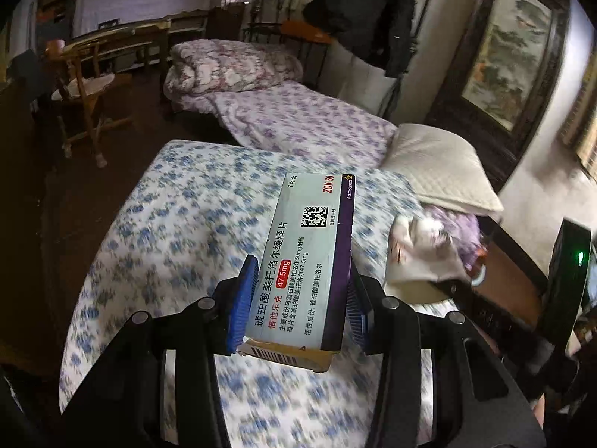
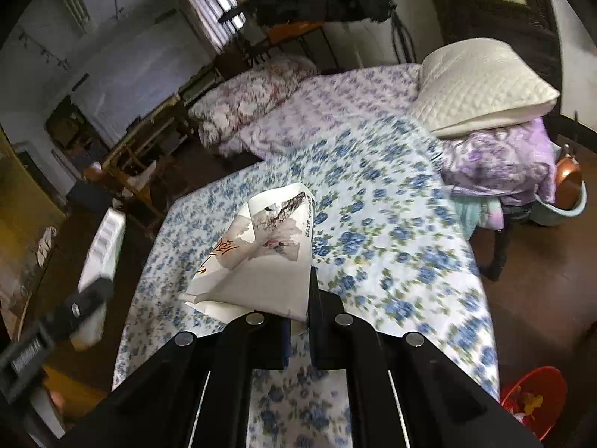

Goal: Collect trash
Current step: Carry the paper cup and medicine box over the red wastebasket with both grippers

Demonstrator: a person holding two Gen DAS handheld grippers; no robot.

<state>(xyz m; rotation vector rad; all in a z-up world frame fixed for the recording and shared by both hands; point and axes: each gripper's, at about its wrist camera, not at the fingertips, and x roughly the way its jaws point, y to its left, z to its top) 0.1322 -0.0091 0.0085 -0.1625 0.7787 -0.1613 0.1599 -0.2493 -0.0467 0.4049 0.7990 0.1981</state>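
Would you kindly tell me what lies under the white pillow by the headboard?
The pillow rests on a folded purple floral quilt, with a pale teal cloth below that. Whatever supports this pile is hidden from view.

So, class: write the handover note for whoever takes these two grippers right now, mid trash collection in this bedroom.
Left gripper: shut on a medicine box, held above the blue-flowered bed.
Right gripper: shut on a folded printed paper, also over the bed.
Done: both pieces of trash are picked up.
Left: drop them in a bin. The red bin on the floor by the bed's near right corner, seen in the right wrist view, is the likely place. Whether more trash remains cannot be told from these views.
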